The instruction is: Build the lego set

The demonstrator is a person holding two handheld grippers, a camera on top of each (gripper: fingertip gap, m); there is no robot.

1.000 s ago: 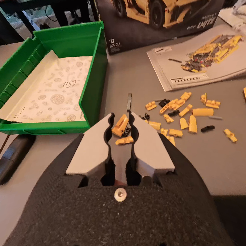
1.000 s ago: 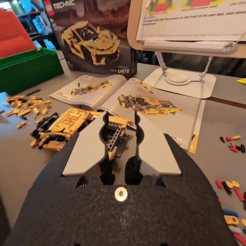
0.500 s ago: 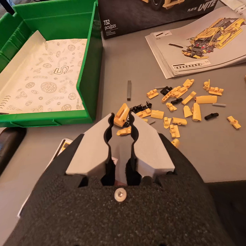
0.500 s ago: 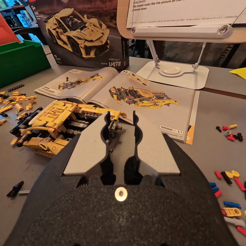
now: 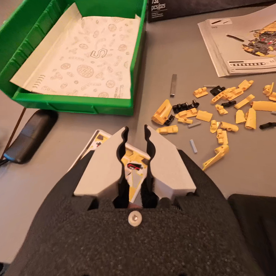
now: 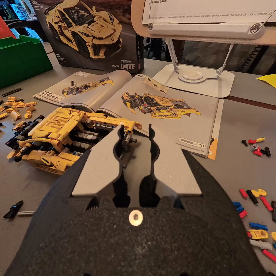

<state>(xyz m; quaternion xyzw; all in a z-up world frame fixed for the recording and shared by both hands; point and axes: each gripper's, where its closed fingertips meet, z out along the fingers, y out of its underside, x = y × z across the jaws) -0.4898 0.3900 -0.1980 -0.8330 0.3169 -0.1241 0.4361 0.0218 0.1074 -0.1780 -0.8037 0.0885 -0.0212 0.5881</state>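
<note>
At frame centre the left gripper [image 5: 135, 130] is seen parted, empty, above a sticker sheet [image 5: 134, 164]; loose yellow pieces [image 5: 209, 113] are scattered upper right. The right gripper [image 6: 136, 128] is spread, nothing held, its left finger beside the half-built car [image 6: 62, 138] at centre left

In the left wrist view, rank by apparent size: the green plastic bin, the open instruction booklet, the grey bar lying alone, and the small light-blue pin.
1. Green plastic bin, by far the largest.
2. Open instruction booklet, though cut off by the frame edge, so its full extent is unsure.
3. Grey bar.
4. Light-blue pin, smallest, despite lying nearer the camera.
</note>
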